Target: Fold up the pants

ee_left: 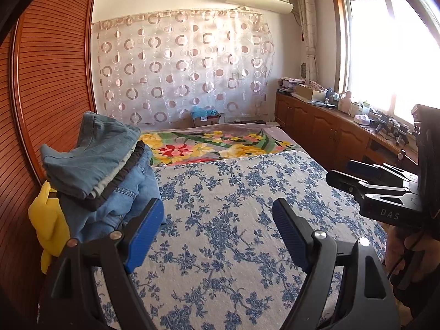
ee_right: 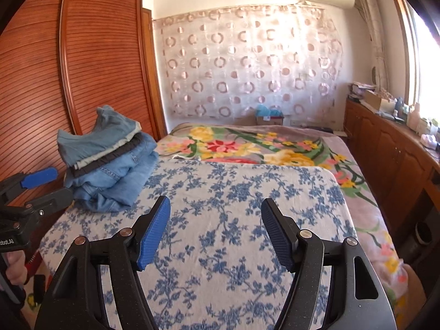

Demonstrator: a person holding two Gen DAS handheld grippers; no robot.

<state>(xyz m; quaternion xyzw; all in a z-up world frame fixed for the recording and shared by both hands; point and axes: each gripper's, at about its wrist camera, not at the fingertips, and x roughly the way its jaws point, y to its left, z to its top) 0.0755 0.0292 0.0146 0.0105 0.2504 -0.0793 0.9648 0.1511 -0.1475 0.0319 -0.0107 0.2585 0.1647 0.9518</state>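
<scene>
You are holding both tools over the blue-flowered sheet [ee_right: 233, 220] on the bed, and neither one is gripping anything. The left gripper [ee_left: 217, 233] is standing wide open with only bare sheet between its blue pads. The right gripper [ee_right: 216, 233] is also standing well apart and empty.

The pants are sitting in one folded stack [ee_right: 110, 159] at the sheet's left edge, against the wooden wardrobe [ee_right: 82, 55]. You can count roughly four or five garments in that stack: a teal piece on top, thin grey and dark layers beneath, and blue denim at the bottom. The exact number is hard to tell. One yellow cloth [ee_left: 49, 220] is hanging just beside the stack.

No unfolded pants are lying on the sheet, so you are most likely between items. The next move is probably calling for a fresh pair to be brought onto the open sheet and spread flat.
</scene>
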